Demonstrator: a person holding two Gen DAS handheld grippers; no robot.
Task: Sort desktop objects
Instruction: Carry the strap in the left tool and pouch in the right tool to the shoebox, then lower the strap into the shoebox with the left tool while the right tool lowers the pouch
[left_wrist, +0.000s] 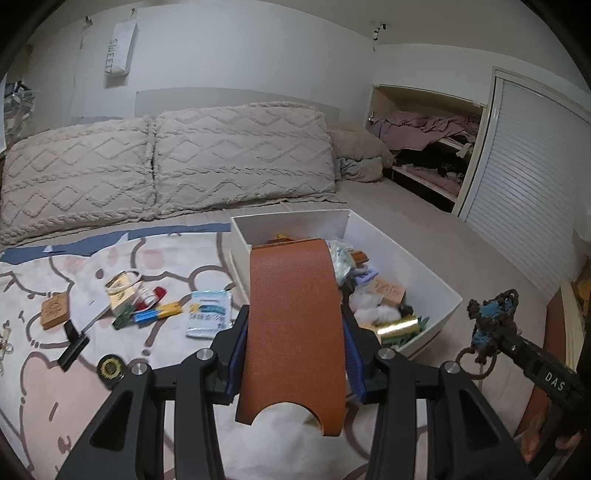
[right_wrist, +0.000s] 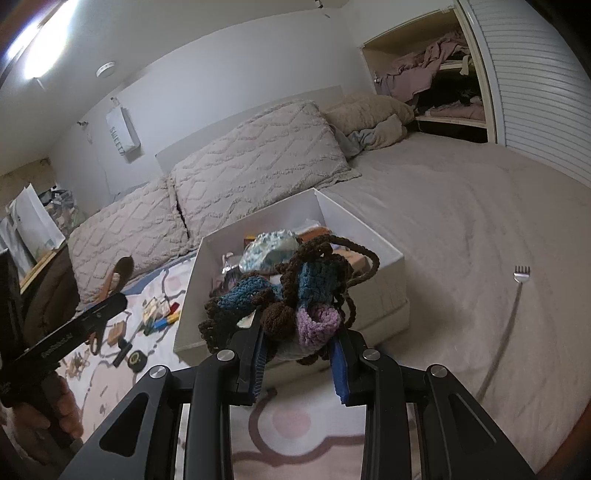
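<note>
Left tongs (left_wrist: 293, 354) pinching orange-brown pebbled leather sleeve (left_wrist: 293, 325), held above near edge of white rectangular storage box (left_wrist: 424, 266) on bed. Right tongs (right_wrist: 299, 354) pinching brown, blue and purple crocheted yarn bundle (right_wrist: 295, 295), near box front wall. Small items scattered on patterned blanket (left_wrist: 55, 387) left of box.
</note>
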